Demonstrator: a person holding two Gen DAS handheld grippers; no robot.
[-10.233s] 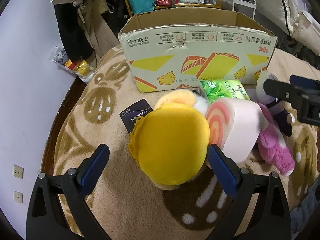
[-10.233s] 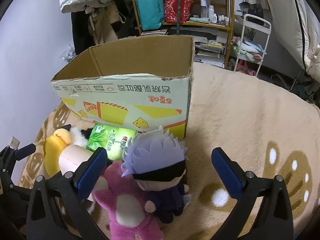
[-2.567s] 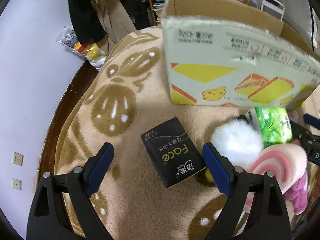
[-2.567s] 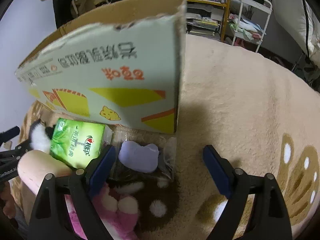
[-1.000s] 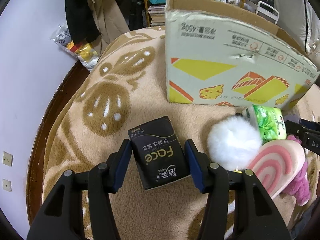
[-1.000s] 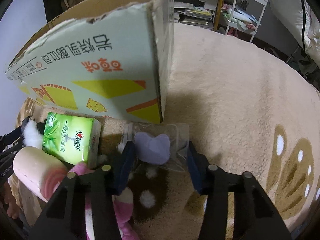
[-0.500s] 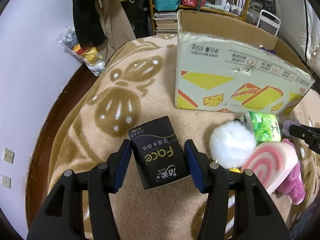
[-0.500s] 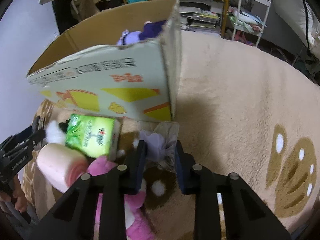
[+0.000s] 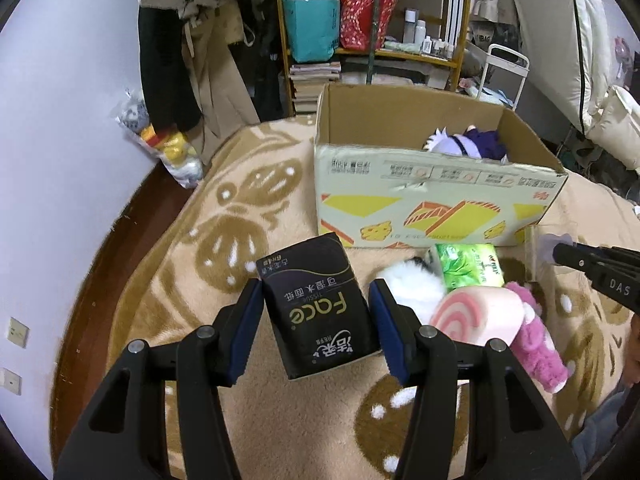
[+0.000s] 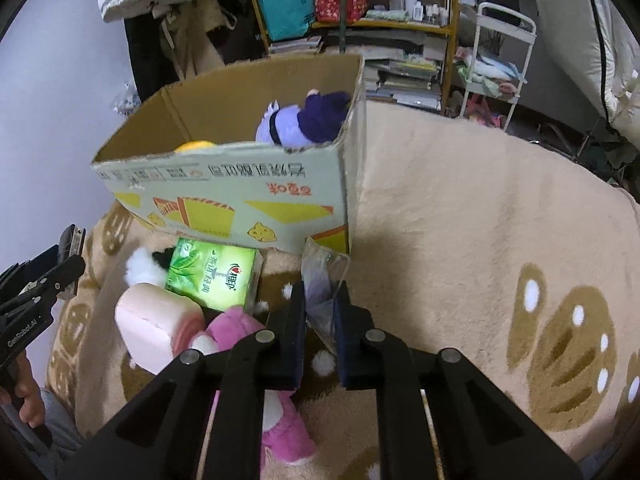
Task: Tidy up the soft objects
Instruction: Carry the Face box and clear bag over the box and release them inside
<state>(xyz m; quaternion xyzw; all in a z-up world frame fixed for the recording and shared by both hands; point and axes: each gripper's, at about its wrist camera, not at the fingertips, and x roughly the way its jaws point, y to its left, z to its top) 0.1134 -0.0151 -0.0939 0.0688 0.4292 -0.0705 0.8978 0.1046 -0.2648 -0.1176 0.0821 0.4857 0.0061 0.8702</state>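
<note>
My left gripper (image 9: 316, 314) is shut on a black tissue pack (image 9: 318, 308), lifted above the blanket (image 9: 240, 216). In the right wrist view my right gripper (image 10: 320, 312) is shut on a clear plastic packet (image 10: 322, 276) with something lilac inside, raised beside the box corner. The open cardboard box (image 9: 432, 196) (image 10: 240, 184) holds a purple-haired doll (image 10: 300, 120) and a yellow plush (image 10: 194, 146). In front of the box lie a green tissue pack (image 10: 212, 272) (image 9: 470, 270), a pink roll cushion (image 9: 476, 314) (image 10: 156, 324), a pink plush (image 9: 536, 344) (image 10: 276, 416) and a white fluffy toy (image 9: 412, 284).
The blanket covers a round bed with a dark wooden rim (image 9: 116, 248) near the white wall. Behind the box stand a yellow shelf (image 9: 376, 40), hanging coats (image 9: 188, 72) and a white trolley (image 10: 500, 60). A hand (image 10: 24, 396) shows at the lower left of the right wrist view.
Both grippers have risen and the box's inside has come into view. The right jaws closed tight on the plastic packet and lifted it. The left holds the black pack as before.
</note>
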